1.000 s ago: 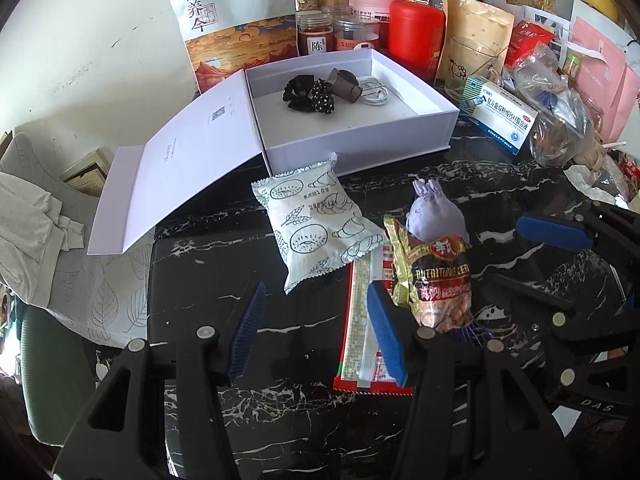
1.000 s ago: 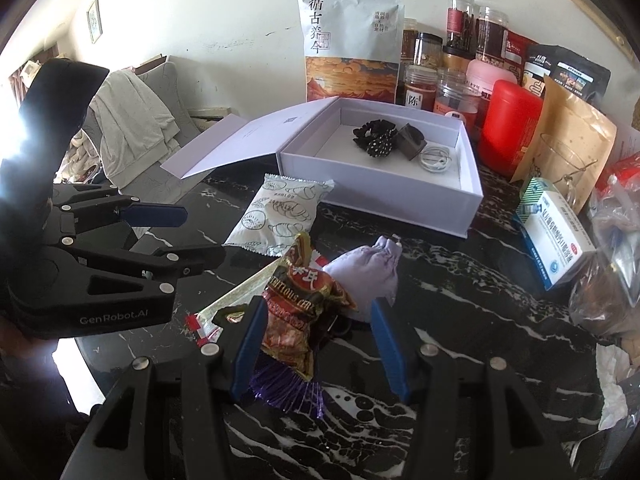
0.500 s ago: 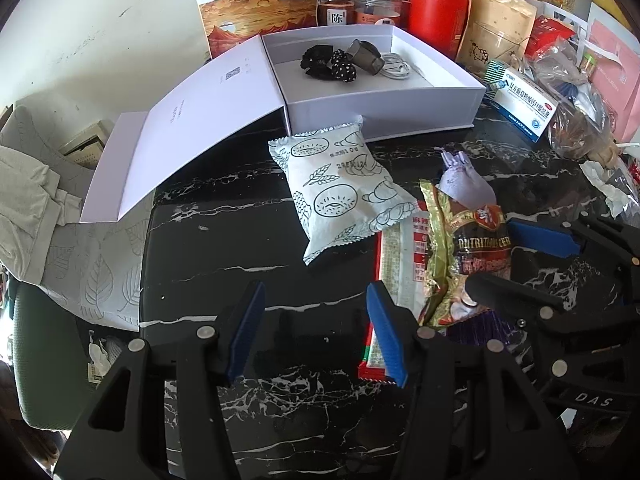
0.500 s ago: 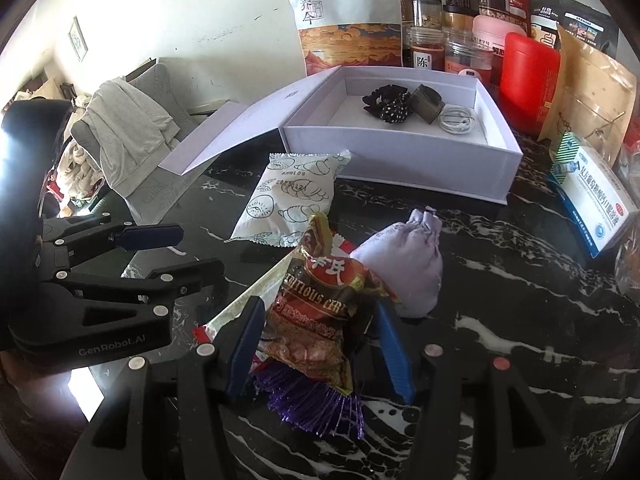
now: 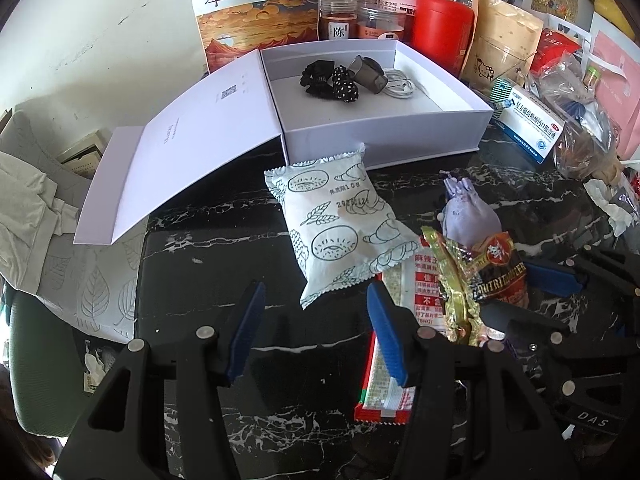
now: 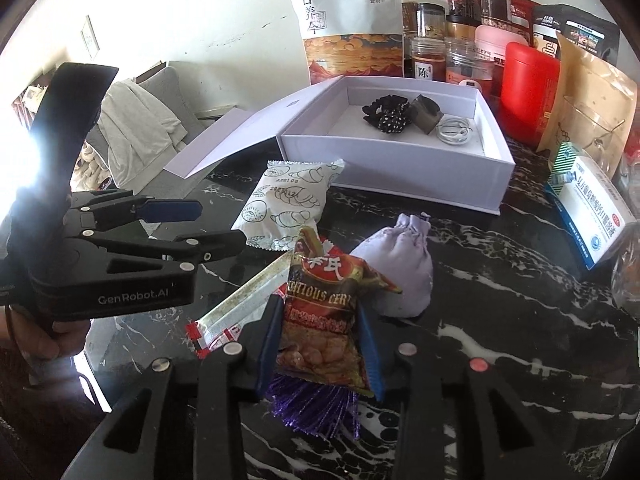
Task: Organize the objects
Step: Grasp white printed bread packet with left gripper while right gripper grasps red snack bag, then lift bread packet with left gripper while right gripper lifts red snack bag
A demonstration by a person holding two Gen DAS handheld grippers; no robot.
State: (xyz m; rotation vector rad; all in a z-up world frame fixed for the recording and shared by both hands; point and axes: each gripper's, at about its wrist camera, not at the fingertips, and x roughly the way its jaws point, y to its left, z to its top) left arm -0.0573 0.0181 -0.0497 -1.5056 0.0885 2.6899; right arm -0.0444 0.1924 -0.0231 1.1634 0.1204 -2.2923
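My right gripper (image 6: pixel 320 344) is shut on a red-and-gold snack packet (image 6: pixel 324 320), also seen in the left wrist view (image 5: pixel 480 276), held just above the black marble table. My left gripper (image 5: pixel 316 332) is open and empty, near the white bread packet (image 5: pixel 340 232). A lilac pouch (image 6: pixel 400 272) lies beside the snack packet. A long red-edged strip packet (image 5: pixel 396 344) lies under it. The open white box (image 6: pixel 400 168) behind holds black scrunchies (image 6: pixel 386 114), a grey case and a white cable.
Jars, a red canister (image 6: pixel 528 92), a large tea bag (image 6: pixel 348 20) and a kraft bag stand behind the box. A medicine carton (image 6: pixel 592 208) and plastic bags lie at the right. The box lid (image 5: pixel 180 144) hangs over the table's left edge, above a chair with cloth.
My right gripper has closed on the snack packet and lifted it slightly. My left gripper has edged forward toward the bread packet, still open.
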